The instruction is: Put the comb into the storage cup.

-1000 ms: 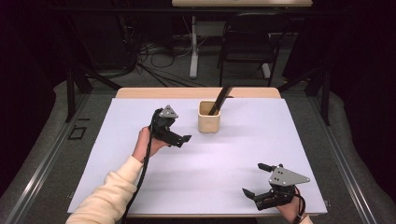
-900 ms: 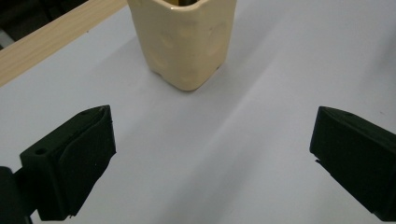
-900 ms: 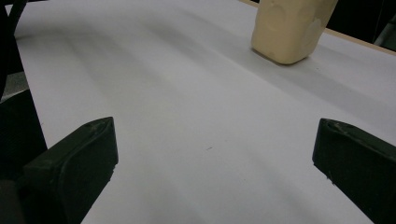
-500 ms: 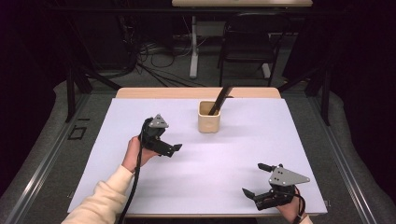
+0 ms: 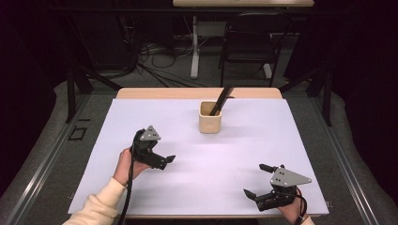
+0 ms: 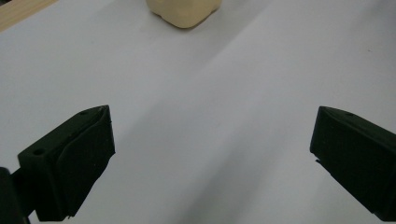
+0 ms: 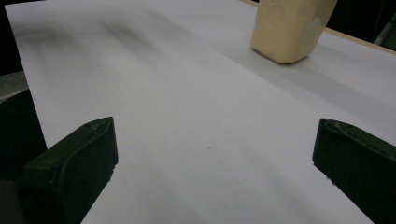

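Observation:
A cream cup stands at the back middle of the white table cover, with a black stick-like tool leaning out of it. My left gripper is held over the left-centre of the cover, open, with nothing between its jaws. The cup lies well ahead of the left gripper. At the near right corner my right gripper is open and holds nothing. The right gripper points across bare cover toward the far-off cup.
A strip of wooden tabletop shows behind the cover. Beyond the table are a chair, a desk leg and floor cables. Black stand legs flank the table's left side.
My left gripper has drawn back from beside the cup toward the near left, still open. The right gripper has stayed put.

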Tool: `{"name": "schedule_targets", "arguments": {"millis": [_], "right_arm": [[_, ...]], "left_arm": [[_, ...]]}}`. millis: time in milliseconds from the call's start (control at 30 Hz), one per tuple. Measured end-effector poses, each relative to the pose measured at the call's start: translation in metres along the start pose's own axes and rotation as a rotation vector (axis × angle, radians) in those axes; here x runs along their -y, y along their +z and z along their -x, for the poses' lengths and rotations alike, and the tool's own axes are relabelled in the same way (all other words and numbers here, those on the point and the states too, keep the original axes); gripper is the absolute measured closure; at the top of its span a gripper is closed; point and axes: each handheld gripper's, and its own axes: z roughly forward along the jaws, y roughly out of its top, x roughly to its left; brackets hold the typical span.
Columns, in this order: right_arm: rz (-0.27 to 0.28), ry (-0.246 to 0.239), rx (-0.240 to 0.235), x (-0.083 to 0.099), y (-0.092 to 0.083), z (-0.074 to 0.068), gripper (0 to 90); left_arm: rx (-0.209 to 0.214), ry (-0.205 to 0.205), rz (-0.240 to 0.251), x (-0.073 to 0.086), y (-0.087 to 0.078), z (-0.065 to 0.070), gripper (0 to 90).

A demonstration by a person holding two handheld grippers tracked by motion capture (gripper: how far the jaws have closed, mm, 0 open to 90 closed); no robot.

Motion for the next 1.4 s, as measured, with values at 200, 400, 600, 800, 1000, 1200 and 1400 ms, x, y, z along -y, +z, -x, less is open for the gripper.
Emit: {"name": "schedule_targets", "arguments": {"millis": [200, 400, 600, 800, 1000, 1200, 1400], "right_arm": [[0.0, -0.002, 0.002, 0.0, 0.0, 0.0, 0.0], [-0.001, -0.002, 0.001, 0.0, 0.0, 0.0, 0.0], [-0.002, -0.002, 0.0, 0.0, 0.0, 0.0, 0.0], [-0.003, -0.005, 0.001, 0.0, 0.0, 0.0, 0.0], [-0.004, -0.002, 0.001, 0.0, 0.001, 0.0, 0.0], [-0.006, 0.001, 0.002, 0.0, 0.0, 0.0, 0.0], [-0.006, -0.001, 0.003, 0.0, 0.001, 0.0, 0.0]], "left_arm": [[-0.044, 0.011, -0.009, 0.011, -0.004, 0.008, 0.0], [-0.065, 0.015, -0.002, 0.021, -0.008, 0.013, 0.0], [-0.076, 0.006, 0.01, 0.032, -0.013, 0.017, 0.0], [-0.066, -0.002, -0.004, 0.043, -0.015, 0.02, 0.0], [-0.061, -0.008, 0.005, 0.052, -0.018, 0.027, 0.0], [-0.062, 0.0, 0.017, 0.059, -0.023, 0.032, 0.0], [-0.062, -0.006, 0.026, 0.069, -0.026, 0.036, 0.0]]}}
